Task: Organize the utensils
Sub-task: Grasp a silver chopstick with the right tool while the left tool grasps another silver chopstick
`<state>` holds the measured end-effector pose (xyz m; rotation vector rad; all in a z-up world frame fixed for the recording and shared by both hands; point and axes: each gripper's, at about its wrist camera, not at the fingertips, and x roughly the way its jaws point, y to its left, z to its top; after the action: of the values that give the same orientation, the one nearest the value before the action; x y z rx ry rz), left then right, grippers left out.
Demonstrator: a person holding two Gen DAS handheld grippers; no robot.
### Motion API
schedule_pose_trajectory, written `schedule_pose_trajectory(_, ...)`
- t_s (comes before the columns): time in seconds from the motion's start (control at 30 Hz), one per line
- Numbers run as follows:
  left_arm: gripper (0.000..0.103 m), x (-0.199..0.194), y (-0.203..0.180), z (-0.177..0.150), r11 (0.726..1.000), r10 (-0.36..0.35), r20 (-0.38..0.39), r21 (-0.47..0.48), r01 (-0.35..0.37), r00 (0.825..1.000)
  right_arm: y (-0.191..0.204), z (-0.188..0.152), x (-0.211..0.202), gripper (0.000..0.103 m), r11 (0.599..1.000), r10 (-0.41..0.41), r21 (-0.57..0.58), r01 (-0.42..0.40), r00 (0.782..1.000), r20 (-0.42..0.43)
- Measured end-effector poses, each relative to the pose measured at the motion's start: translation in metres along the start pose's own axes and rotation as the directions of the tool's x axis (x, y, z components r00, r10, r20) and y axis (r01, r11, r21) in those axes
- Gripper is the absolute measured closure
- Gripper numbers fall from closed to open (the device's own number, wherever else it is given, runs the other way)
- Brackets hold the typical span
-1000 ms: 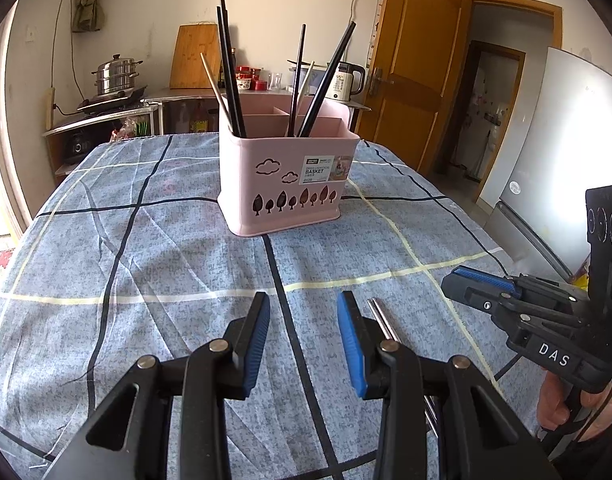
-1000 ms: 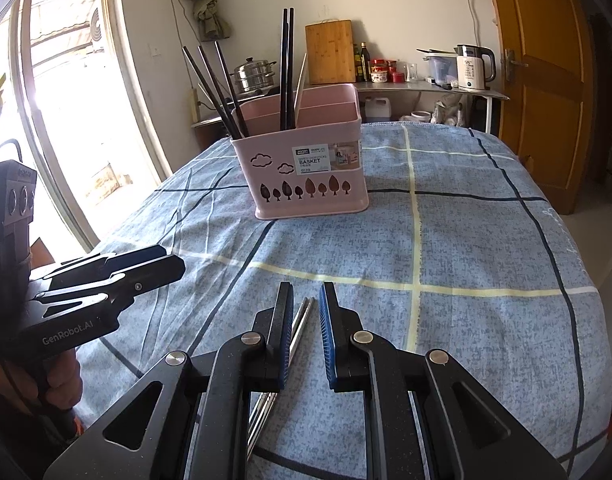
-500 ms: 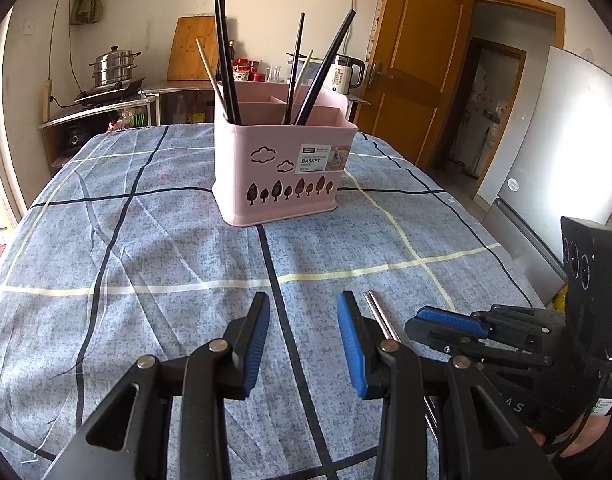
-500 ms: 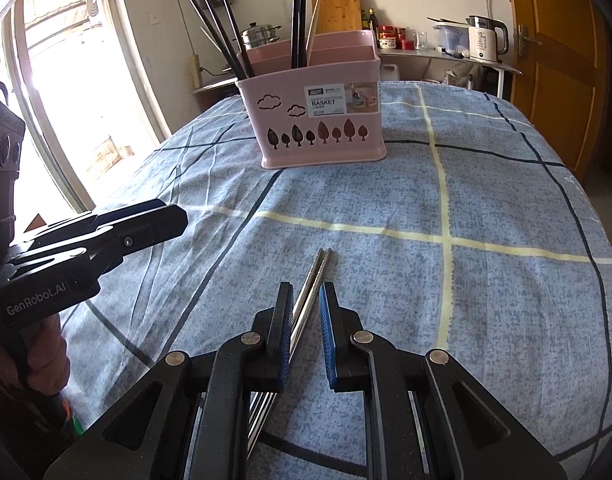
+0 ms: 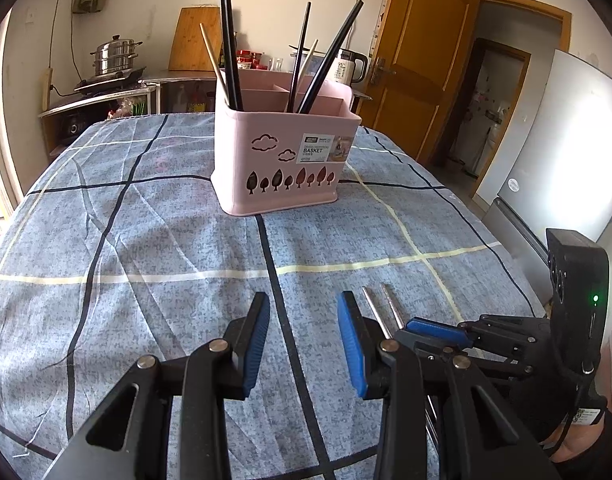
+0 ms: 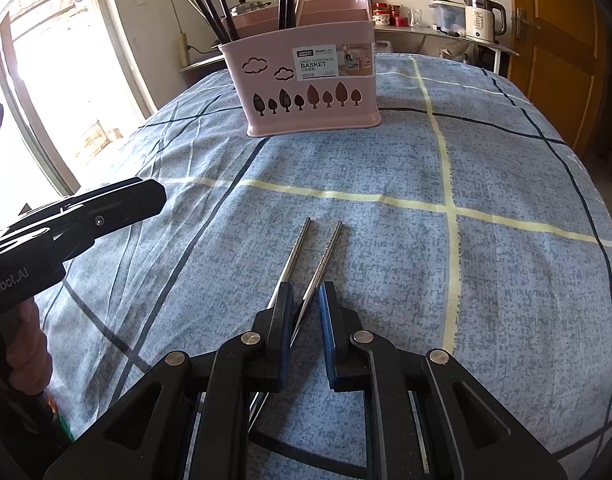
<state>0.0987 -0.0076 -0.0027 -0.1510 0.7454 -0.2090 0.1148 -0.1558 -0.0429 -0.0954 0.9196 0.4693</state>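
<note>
A pink chopstick basket point(image 5: 282, 160) point(image 6: 309, 92) stands on the blue checked tablecloth point(image 5: 146, 260) and holds several black and pale chopsticks point(image 5: 230, 40). Two metal chopsticks point(image 6: 325, 252) point(image 5: 371, 304) lie flat on the cloth nearer to me, their far tips slightly apart. My right gripper point(image 6: 305, 288) point(image 5: 425, 326) sits low over their near halves with a narrow gap between its jaws. One stick runs into that gap and the other passes under the left finger; the pads do not press on either. My left gripper point(image 5: 304, 300) point(image 6: 154, 196) hovers open just left of the sticks, with nothing between its fingers.
Behind the table a counter carries a steamer pot point(image 5: 114, 56), a wooden cutting board point(image 5: 194, 40) and a kettle point(image 5: 347, 68). A wooden door point(image 5: 417, 60) and a white fridge point(image 5: 565, 152) stand to the right. A bright window point(image 6: 46, 100) is on the left.
My right gripper has come down and tipped forward over the metal chopsticks, whose far tips now lie a little apart. Its jaw gap is unchanged. The left gripper has stayed put.
</note>
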Motion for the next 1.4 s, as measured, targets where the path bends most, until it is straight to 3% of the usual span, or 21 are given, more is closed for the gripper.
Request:
schedule_pose_trajectory(0.33,0.066,0.017,-0.015,-0.003,0.998,-0.062,-0.076,0.008,0.062,0.995,-0.02,-0.001,-0.005,0.095,1.0,-0.009,0.025,0.009,1.0,0.003)
schedule_pose_trajectory(0.67,0.066,0.049,-0.041,-0.006,0.992,-0.122,-0.172,0.018,0.127,0.978,-0.04,-0.006,-0.012,0.095,0.997,-0.02,0.072,0.019,1.0,0.01)
schedule_pose_trajectory(0.77,0.075,0.06,-0.052,-0.008,0.99,-0.124,-0.198,0.042,0.135,0.972,-0.041,-0.006,-0.012,0.095,0.997,-0.019,0.074,0.018,1.0,0.009)
schedule_pose_trajectory(0.97,0.093,0.066,-0.063,-0.01,0.988,-0.063,-0.191,0.126,0.089,0.98,-0.041,-0.006,-0.012,0.095,0.997,-0.022,0.071,0.021,1.0,0.009)
schedule_pose_trajectory(1.4,0.096,0.048,-0.015,-0.007,0.992,-0.004,-0.206,0.122,0.03,0.979,-0.033,-0.003,-0.01,0.095,0.998,-0.013,0.066,0.013,1.0,-0.009)
